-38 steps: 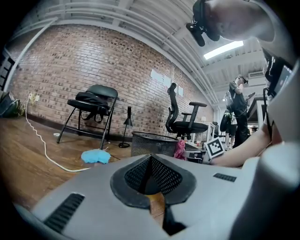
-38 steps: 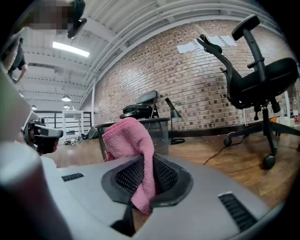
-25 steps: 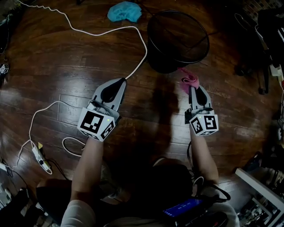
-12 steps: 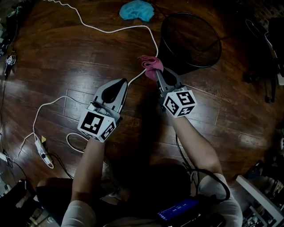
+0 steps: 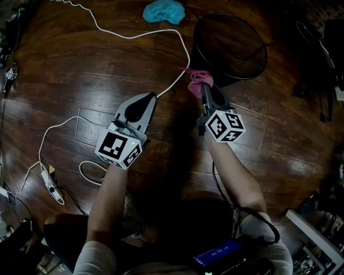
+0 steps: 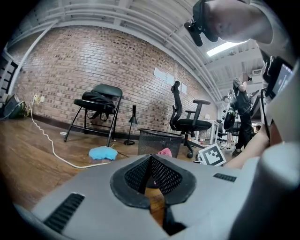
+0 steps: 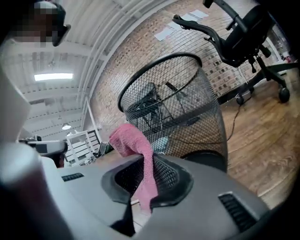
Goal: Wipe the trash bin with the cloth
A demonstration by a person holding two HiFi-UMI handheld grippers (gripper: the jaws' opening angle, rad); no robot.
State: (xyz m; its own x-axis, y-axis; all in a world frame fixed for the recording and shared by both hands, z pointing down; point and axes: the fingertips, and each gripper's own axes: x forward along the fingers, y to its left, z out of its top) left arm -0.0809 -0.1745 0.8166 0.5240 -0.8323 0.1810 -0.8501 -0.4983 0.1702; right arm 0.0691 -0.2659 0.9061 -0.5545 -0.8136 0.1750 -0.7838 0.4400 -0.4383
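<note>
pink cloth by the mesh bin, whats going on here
A person holds a gripper in each hand. The right gripper is shut on a pink cloth, held low beside the outer wall of the black mesh trash bin; whether cloth touches mesh isn't clear. The left gripper is shut, empty, hovering over the wooden floor. A blue cloth lies on the floor nearby.

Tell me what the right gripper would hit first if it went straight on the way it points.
Most likely the trash bin, its mesh side just ahead of the right gripper; the pink cloth pinched in its jaws would touch first.
</note>
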